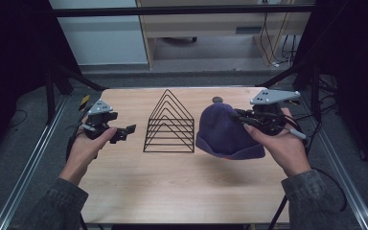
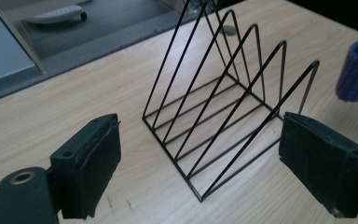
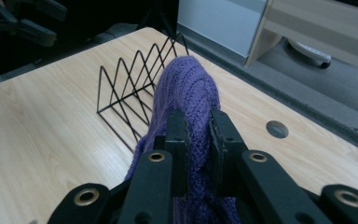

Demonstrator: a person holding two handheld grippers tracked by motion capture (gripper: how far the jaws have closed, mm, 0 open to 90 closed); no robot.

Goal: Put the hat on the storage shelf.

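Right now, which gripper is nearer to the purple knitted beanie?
Right. The right gripper is clamped on the purple knitted beanie, holding it up, while the open left gripper hovers beyond the black wire rack.

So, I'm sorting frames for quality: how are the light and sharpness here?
High view: dim, dark surroundings, purple beanie murky. Left gripper view: brighter, wire rack crisp. Right gripper view: right gripper sharp on the knit, far edges soft.

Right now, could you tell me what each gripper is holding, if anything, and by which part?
The right gripper is clamped on the purple knit hat, pinching a fold of its crown. The left gripper is open and holds nothing.
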